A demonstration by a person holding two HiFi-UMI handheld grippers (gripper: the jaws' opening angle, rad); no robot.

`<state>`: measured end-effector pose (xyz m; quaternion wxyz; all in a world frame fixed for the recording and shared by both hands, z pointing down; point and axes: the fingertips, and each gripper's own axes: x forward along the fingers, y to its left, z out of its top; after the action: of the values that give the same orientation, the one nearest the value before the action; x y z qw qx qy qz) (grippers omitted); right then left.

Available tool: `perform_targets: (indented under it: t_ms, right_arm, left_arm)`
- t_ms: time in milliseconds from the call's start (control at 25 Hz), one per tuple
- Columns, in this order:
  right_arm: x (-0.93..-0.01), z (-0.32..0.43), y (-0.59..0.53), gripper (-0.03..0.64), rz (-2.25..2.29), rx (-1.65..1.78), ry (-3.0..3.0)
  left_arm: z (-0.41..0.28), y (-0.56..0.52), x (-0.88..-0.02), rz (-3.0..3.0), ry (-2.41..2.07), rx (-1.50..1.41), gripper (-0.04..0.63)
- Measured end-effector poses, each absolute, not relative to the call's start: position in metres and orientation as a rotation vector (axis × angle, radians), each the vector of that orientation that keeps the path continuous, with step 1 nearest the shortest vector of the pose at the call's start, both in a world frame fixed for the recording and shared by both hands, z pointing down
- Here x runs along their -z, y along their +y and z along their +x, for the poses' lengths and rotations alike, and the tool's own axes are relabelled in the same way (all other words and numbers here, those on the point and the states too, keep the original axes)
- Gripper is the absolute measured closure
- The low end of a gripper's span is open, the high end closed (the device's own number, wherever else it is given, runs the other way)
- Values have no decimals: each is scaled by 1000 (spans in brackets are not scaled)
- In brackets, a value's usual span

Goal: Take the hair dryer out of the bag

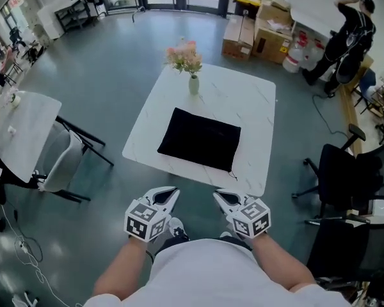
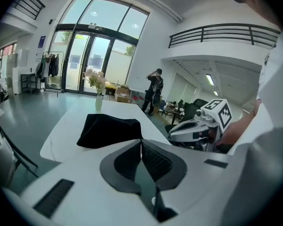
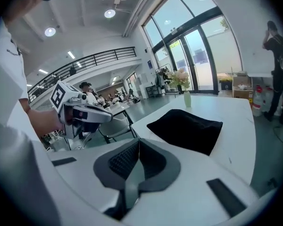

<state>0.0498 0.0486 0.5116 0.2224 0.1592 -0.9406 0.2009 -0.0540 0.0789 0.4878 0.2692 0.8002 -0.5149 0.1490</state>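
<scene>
A black cloth bag (image 1: 200, 139) lies flat on the white marble table (image 1: 256, 101), bulging slightly; the hair dryer is not visible. The same bag (image 2: 108, 130) shows ahead in the left gripper view and the bag (image 3: 188, 127) in the right gripper view. My left gripper (image 1: 171, 194) and right gripper (image 1: 220, 197) hang side by side short of the table's near edge, over the floor. Both are shut with nothing between the jaws. Each gripper view also catches the other gripper: the right gripper (image 2: 179, 130) and the left gripper (image 3: 114, 119).
A vase of pink flowers (image 1: 187, 61) stands at the table's far side. A grey chair (image 1: 61, 162) and another white table (image 1: 22, 130) are at the left. Black office chairs (image 1: 345, 171) stand at the right. Cardboard boxes (image 1: 259, 27) and a person (image 1: 349, 34) are far back.
</scene>
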Motion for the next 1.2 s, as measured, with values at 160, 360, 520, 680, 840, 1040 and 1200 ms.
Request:
perform_targets:
  t_ms: [160,360,520,680,840,1040,1200]
  right_arm:
    - [-517,32,48,601,557,-595,-2563]
    - [-521,17,46,601,688,-653,-2538]
    - [-524,11,51,601,734,-667,-2503]
    - [-522,18,48,601,784,-668,-2481]
    - [-523,20,36,601,804,-672,-2473]
    - [-526,14,12,601,771,-669,-2489]
    - [-525,11,-17,601,735,-653,-2519]
  left_arm:
    - [-80,69,-493,2204,-1297,-427,578]
    - [-96,64,-508,2264,-1183,-471,578]
    - [-103,58,-512,2281,-1133,-466,578]
    - [-97,50,-514,2314,-1078,-481,578]
    - [-95,37,-513,2333,-1062,-492,578]
    - [-95,22,-514,2324,-1072,-517,578]
    - [-100,4,-516,2294,-1119,-544,578]
